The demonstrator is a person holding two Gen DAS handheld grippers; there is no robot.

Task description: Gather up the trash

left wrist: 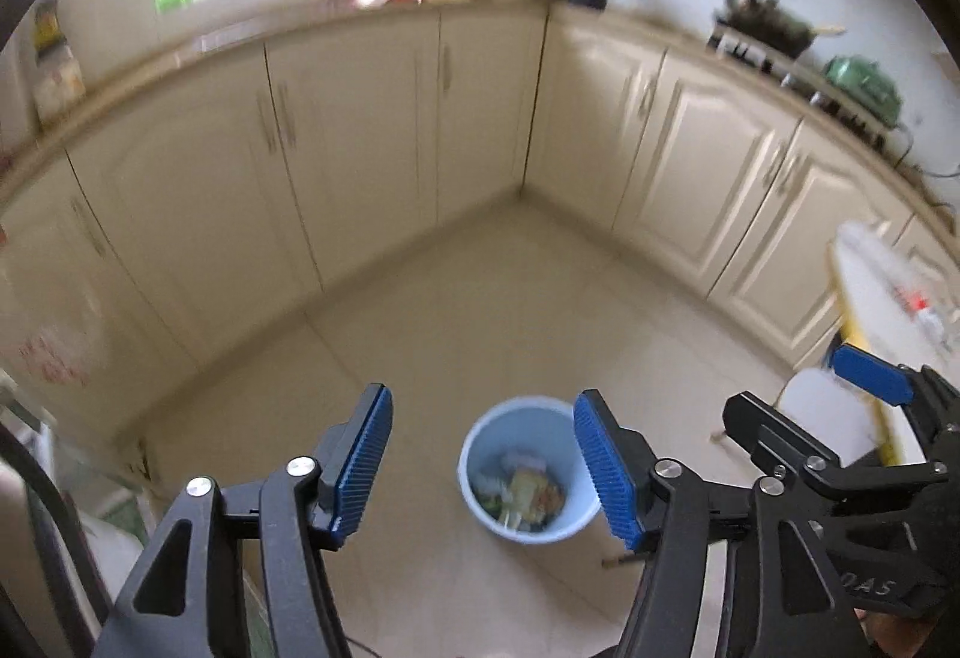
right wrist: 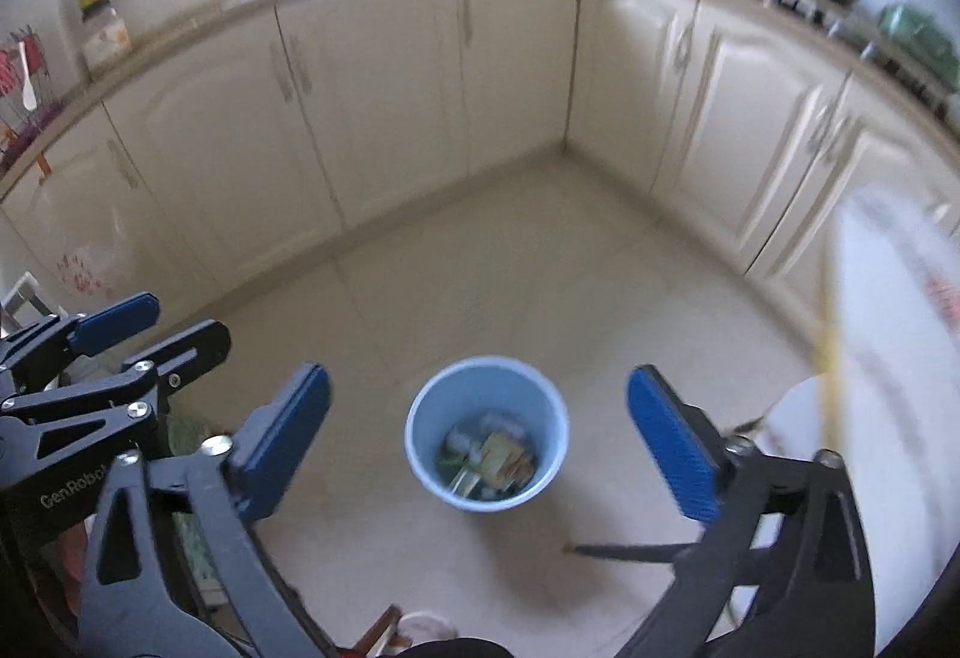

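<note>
A light blue bin [left wrist: 528, 469] stands on the tiled floor with crumpled wrappers and scraps of trash [left wrist: 522, 493] inside. My left gripper [left wrist: 483, 457] hangs high above it, open, with nothing between its blue pads. The right wrist view shows the same bin [right wrist: 486, 433] and its trash [right wrist: 492, 463] far below my right gripper [right wrist: 480, 436], whose jaws stand wide open and empty. The right gripper [left wrist: 798, 406] also shows at the right edge of the left wrist view, and the left gripper [right wrist: 120, 331] shows at the left edge of the right wrist view.
Cream cabinets [left wrist: 360, 136] run along two walls and meet in a corner behind the bin. A white table [right wrist: 888, 358] with a yellow edge is on the right. A white stool [left wrist: 822, 412] stands beside it. A white bag [right wrist: 90, 262] sits at the left.
</note>
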